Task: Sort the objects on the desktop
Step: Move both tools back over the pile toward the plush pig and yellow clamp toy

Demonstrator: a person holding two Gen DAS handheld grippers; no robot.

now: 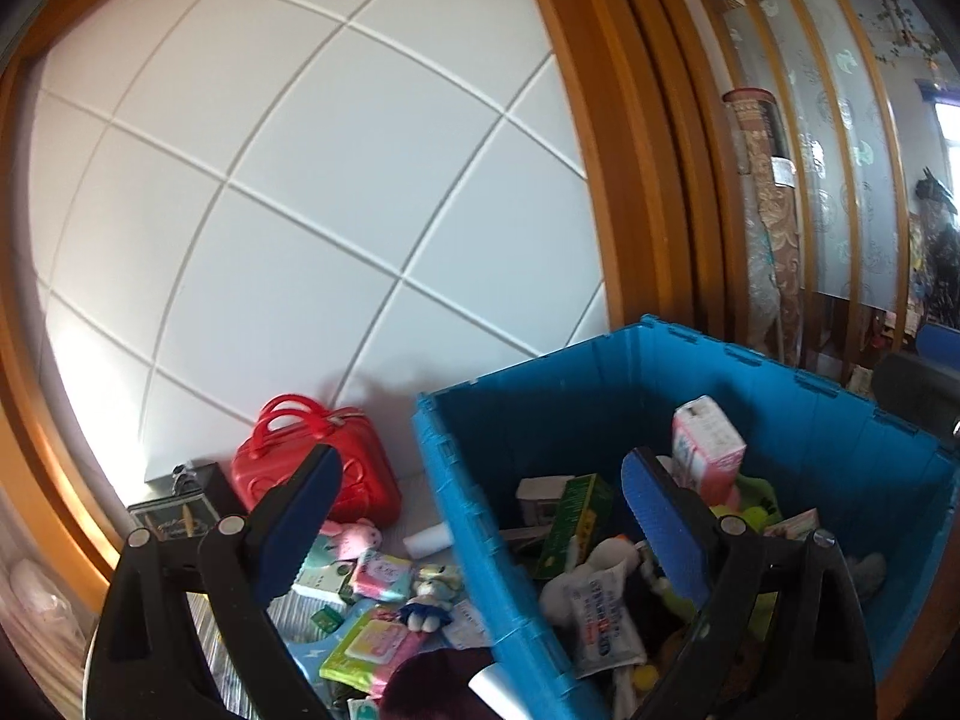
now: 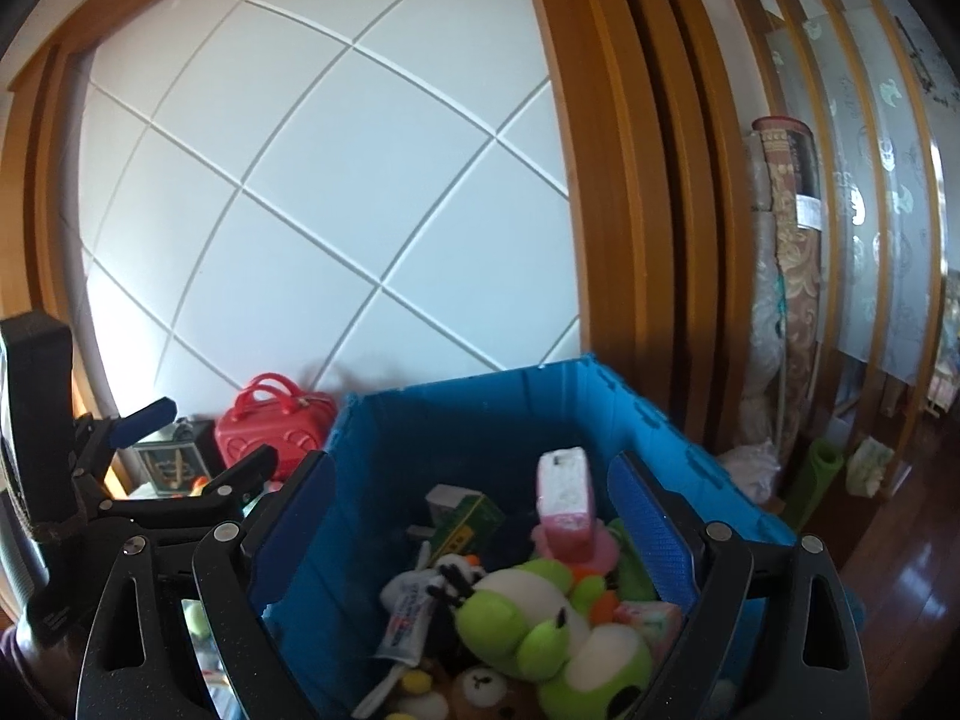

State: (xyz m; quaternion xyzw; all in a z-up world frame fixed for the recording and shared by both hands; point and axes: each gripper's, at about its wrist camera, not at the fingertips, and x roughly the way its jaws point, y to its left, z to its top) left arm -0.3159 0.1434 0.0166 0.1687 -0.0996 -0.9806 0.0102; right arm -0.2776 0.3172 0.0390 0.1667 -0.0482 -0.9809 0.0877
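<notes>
Loose packets [image 1: 375, 636] and red case [image 1: 318, 474] sit left of the blue crate [image 1: 456, 516], so they're likely what's left to sort. Your left gripper [image 1: 480, 516] straddles the crate wall, wide open, empty. Right gripper [image 2: 474, 516] hangs over the crate's toys, also spread, empty.

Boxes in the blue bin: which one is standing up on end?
The pink and white carton. It stands upright above the pile in the blue bin, while the green box beside it lies tilted among the toys.
</notes>
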